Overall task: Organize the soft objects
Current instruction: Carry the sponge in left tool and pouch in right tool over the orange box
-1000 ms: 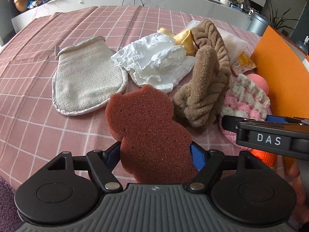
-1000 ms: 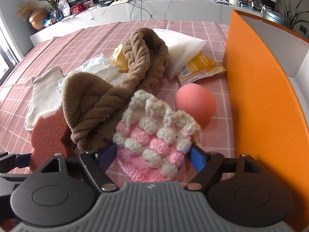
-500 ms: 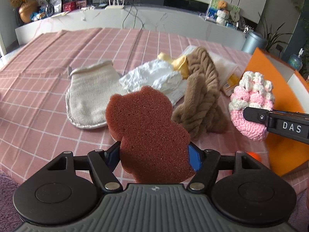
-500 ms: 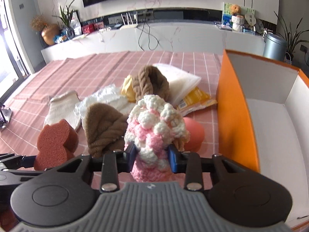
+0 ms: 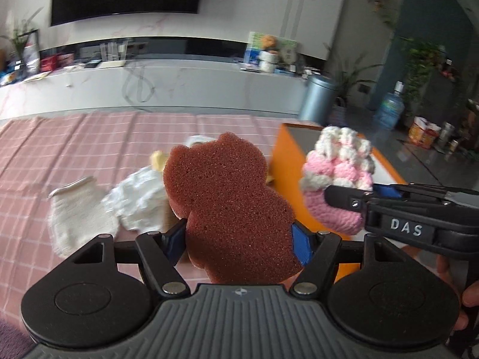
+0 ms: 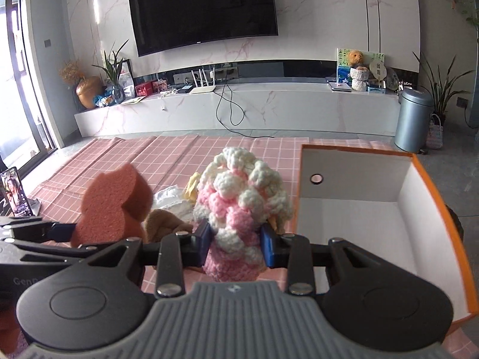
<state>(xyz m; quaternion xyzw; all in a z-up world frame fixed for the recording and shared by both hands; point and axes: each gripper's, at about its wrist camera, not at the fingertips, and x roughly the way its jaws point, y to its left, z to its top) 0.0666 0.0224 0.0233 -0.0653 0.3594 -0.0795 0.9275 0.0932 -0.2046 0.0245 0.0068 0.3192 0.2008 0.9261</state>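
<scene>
Left tongs [image 5: 239, 239] and right tongs [image 6: 236, 240] side by side, raised, each clamped on something soft.

A brown bear-shaped sponge [image 5: 227, 206] stands upright, pinched between the left fingers [image 5: 301, 243]. A pink-and-white crocheted pouch [image 6: 239, 215] bulges above the right fingers [image 6: 268, 245], squeezed between them.

Orange box [image 6: 431, 197] open-topped, its inside bare.

Home living room: wall-mounted TV [image 6: 206, 9], marble media console [image 6: 239, 110], potted plants [image 6: 440, 86].
</scene>
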